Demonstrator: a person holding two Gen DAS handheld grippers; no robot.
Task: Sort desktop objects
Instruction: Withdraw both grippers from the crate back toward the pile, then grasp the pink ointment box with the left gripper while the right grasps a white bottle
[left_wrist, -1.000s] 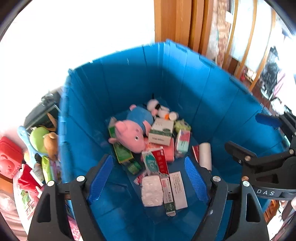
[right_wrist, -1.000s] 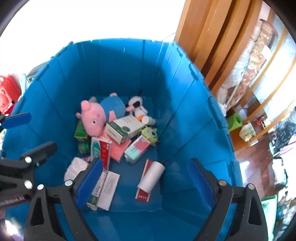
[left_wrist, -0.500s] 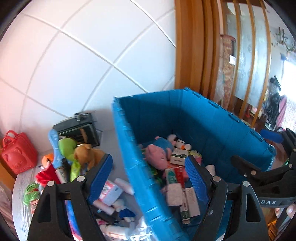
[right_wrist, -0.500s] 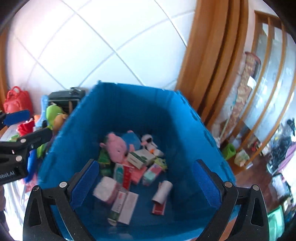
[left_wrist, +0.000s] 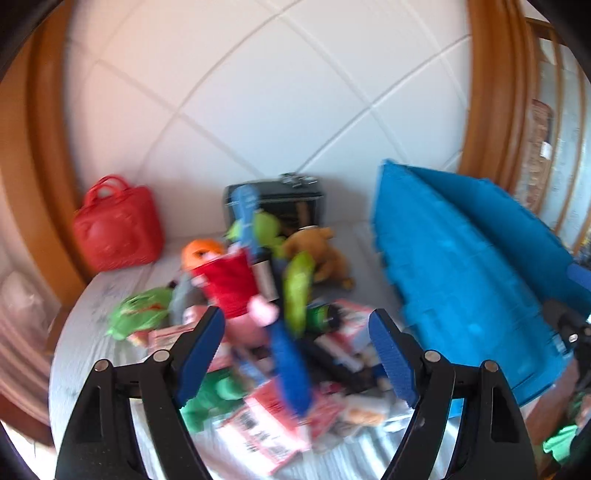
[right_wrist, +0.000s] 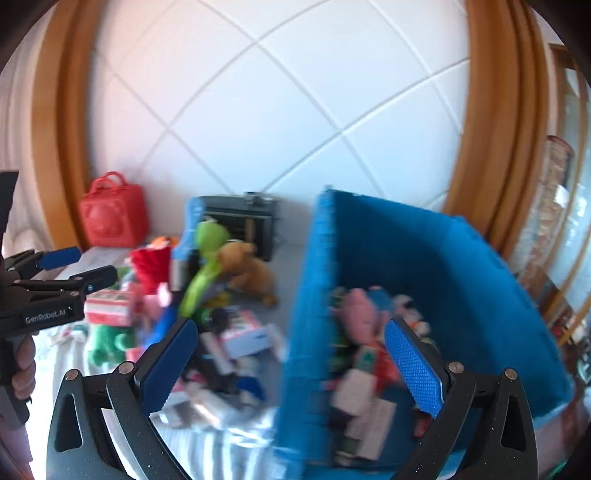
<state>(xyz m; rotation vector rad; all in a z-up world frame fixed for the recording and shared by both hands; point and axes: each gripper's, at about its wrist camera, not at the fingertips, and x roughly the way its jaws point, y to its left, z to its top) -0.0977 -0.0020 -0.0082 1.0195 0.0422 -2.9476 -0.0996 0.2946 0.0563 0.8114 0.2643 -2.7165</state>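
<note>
A blue bin (right_wrist: 461, 280) stands on the right of the table and holds a pink pig plush (right_wrist: 360, 308) and several small boxes; it also shows in the left wrist view (left_wrist: 461, 266). Left of it lies a blurred pile: a brown bear plush (left_wrist: 325, 254), a green plush (left_wrist: 142, 314), a red cup (left_wrist: 227, 284), a long blue brush (left_wrist: 284, 354), red and white boxes (left_wrist: 266, 421). My left gripper (left_wrist: 297, 347) is open and empty above the pile. My right gripper (right_wrist: 290, 363) is open and empty over the bin's left wall.
A red bag (left_wrist: 116, 230) stands at the back left against the white tiled wall. A black box (left_wrist: 275, 206) stands at the back behind the pile. Wooden frames (right_wrist: 491, 110) flank the wall. The table's rounded front edge (left_wrist: 59, 369) is at the left.
Both grippers have pulled up and swung left, out of the blue bin. The left one now looks at the pile on the table; the right one straddles the bin's left wall.
</note>
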